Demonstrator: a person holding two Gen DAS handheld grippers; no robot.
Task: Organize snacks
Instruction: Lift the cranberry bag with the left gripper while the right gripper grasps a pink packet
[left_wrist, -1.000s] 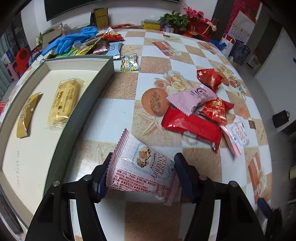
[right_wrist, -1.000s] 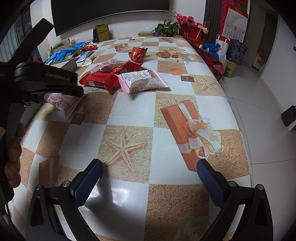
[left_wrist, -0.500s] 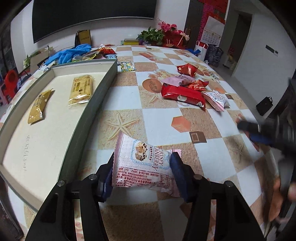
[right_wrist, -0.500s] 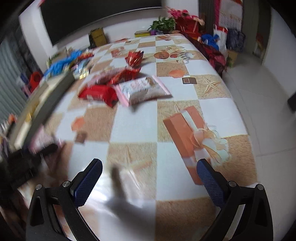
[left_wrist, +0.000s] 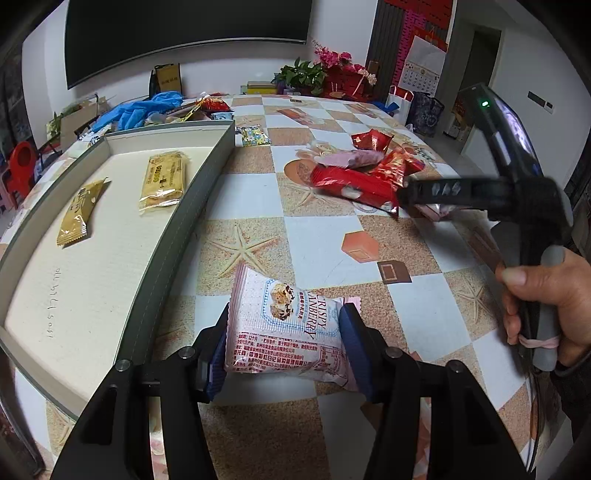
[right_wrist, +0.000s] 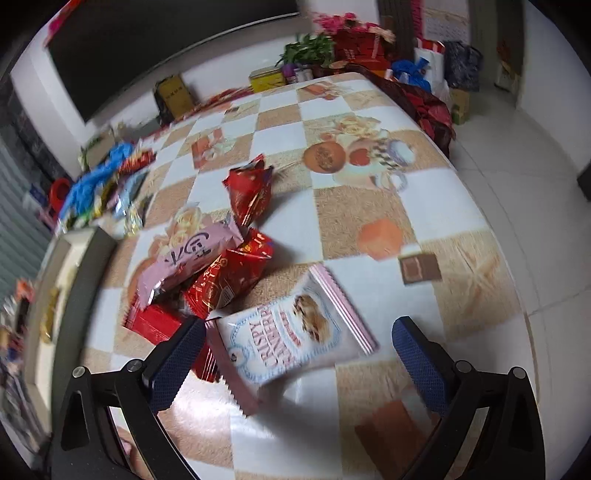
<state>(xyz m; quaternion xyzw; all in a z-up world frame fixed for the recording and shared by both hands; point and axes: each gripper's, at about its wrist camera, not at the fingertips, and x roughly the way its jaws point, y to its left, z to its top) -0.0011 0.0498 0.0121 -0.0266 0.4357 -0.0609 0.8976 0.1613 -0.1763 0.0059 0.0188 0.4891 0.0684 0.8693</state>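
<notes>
Pink-and-white cranberry packet (left_wrist: 284, 332), tan-and-white checked tablecloth (left_wrist: 321, 240), yellow wrappers (left_wrist: 164, 180), red packets (right_wrist: 229, 275)

— What do we see of the snacks?
— A pink-and-white cranberry crisp packet (left_wrist: 284, 325) is clamped at its sides, lifted just beside the tray (left_wrist: 173, 236). In the tray lie two golden packets (left_wrist: 164, 179), apart.
— And on the table?
— A second cranberry packet (right_wrist: 295, 328) lies flat beside a pile: a pink packet (right_wrist: 192, 256) over red ones (right_wrist: 231, 275).

Left gripper (left_wrist: 284, 338) angled down, pads clamped on packet; right gripper (right_wrist: 299, 358) jaws wide, empty.
</notes>
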